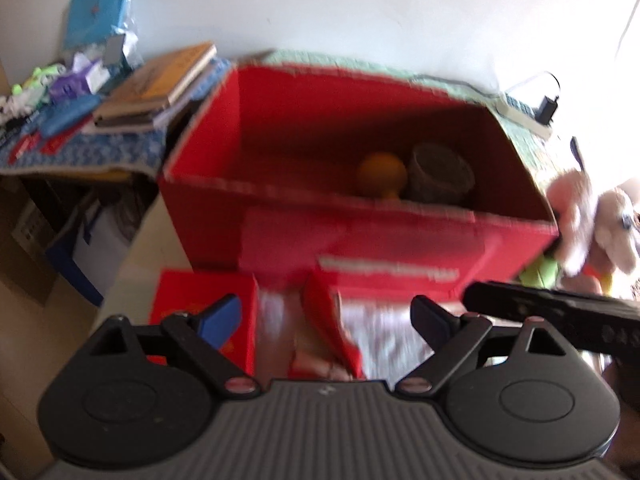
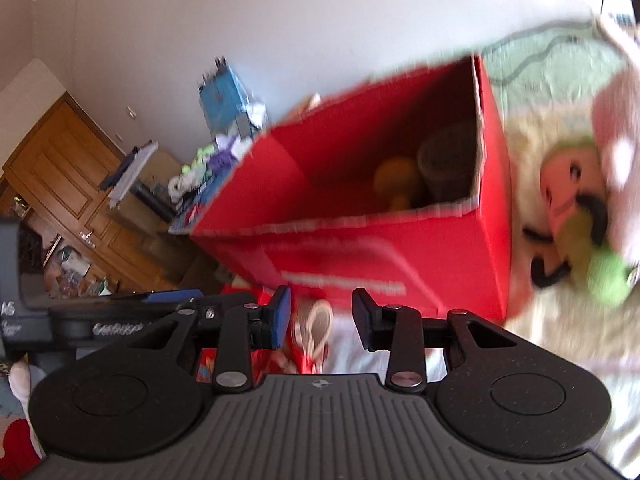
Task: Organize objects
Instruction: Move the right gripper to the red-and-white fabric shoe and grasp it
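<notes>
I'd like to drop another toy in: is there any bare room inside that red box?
Yes. The red box is bare along its left side; only the orange ball and grey pot crowd its right corner. Outside, plush toys crowd its right wall.

Wooden door far left; white wall behind; power strip with black adapter plugged in.

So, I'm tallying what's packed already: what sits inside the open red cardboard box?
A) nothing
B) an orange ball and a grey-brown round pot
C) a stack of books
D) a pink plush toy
B: inside the open red cardboard box, the orange ball lies beside the grey-brown round pot.
</notes>
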A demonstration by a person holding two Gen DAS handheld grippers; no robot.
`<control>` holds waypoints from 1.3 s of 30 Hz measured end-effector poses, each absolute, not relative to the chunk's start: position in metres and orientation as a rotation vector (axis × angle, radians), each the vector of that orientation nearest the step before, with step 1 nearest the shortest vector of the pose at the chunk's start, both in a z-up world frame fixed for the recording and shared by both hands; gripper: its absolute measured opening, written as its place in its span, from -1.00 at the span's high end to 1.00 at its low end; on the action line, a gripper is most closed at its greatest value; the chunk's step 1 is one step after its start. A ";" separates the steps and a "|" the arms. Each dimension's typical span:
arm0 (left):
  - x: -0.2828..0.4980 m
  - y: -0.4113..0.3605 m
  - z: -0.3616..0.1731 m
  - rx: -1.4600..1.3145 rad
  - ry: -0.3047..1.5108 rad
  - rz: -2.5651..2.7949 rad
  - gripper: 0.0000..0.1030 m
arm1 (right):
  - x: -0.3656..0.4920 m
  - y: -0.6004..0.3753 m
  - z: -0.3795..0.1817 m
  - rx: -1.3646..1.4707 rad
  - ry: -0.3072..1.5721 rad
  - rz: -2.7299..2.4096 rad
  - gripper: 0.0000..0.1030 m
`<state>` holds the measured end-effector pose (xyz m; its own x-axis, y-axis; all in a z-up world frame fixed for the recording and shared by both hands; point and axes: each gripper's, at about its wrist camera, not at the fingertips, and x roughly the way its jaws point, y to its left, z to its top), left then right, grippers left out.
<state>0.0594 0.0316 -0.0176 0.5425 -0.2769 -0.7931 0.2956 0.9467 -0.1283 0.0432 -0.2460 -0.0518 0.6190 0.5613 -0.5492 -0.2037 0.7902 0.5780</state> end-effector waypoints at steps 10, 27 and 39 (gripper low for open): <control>0.036 0.023 -0.044 0.027 0.985 -0.432 -0.78 | 0.048 -0.237 -0.073 0.569 0.920 0.469 0.27; 0.058 0.019 -0.088 0.097 1.099 -0.483 -0.74 | 0.070 -0.216 -0.089 0.640 1.040 0.494 0.27; 0.066 0.015 -0.097 0.212 1.103 -0.550 -0.43 | 0.086 -0.204 -0.104 0.653 1.140 0.483 0.27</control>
